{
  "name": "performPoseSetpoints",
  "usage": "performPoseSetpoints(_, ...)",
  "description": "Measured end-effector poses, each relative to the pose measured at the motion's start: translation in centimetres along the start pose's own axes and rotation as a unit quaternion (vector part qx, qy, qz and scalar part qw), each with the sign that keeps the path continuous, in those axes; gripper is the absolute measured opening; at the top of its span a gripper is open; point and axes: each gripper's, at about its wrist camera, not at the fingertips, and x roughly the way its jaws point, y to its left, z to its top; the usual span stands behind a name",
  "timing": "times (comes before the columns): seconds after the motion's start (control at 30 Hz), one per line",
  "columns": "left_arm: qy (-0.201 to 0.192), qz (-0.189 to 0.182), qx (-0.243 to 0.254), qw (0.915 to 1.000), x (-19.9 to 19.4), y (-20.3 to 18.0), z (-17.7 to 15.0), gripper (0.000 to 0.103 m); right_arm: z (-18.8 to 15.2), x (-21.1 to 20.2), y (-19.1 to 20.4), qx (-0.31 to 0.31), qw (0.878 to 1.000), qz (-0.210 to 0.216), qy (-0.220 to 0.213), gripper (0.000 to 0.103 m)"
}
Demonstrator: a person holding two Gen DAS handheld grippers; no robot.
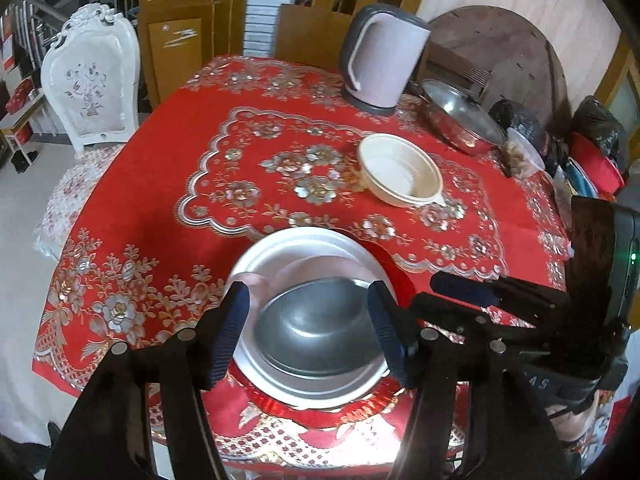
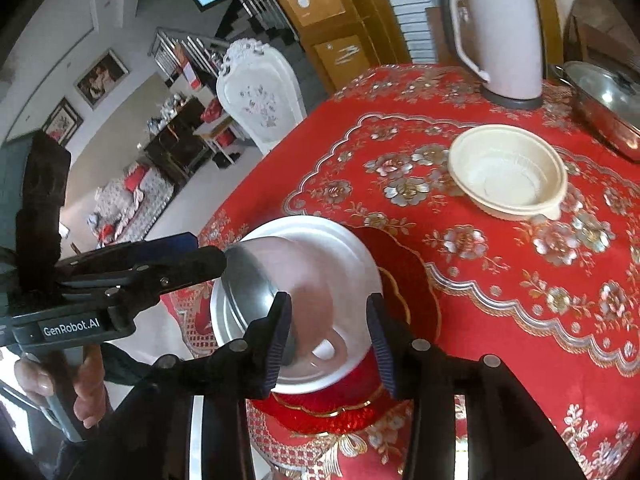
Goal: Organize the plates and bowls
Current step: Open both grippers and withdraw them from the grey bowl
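Observation:
A metal bowl (image 1: pixel 320 320) lies tilted on a white plate (image 1: pixel 304 252), its opening turned toward my left gripper (image 1: pixel 308 296). That gripper is open, one finger on either side of the bowl's rim; I cannot tell whether they touch it. The white plate (image 2: pixel 320 232) rests on a red gold-rimmed plate (image 2: pixel 412 292). My right gripper (image 2: pixel 329 304) hovers open over the white plate, its left finger close to the base of the metal bowl (image 2: pixel 248 280). A cream plastic bowl (image 2: pixel 508 172) stands alone farther back on the red tablecloth.
A pale kettle (image 1: pixel 384 56) and a lidded steel pot (image 1: pixel 460 116) stand at the back of the table, with dark bags (image 1: pixel 592 132) along its right edge. A white chair (image 1: pixel 92 80) is at the left. A person's hand (image 2: pixel 80 380) holds the left gripper's handle.

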Motion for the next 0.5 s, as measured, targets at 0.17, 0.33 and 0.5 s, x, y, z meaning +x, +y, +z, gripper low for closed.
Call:
performPoseSetpoints(0.17, -0.001, -0.007, 0.008, 0.9999, -0.1, -1.3, -0.1, 0.061, -0.5, -1.5, -1.4, 0.011, 1.0, 0.001, -0.012, 0.043)
performPoseSetpoints(0.33, -0.004, -0.015, 0.016, 0.9998, -0.4, -2.6, 0.0, 0.061, -0.9, -2.6, -3.0, 0.026, 0.999, 0.0, -0.022, 0.043)
performPoseSetpoints(0.5, -0.006, -0.022, 0.027, 0.9994, -0.7, -4.2, 0.1, 0.061, -1.3, -3.6, -4.3, 0.037, 0.999, 0.001, -0.031, 0.045)
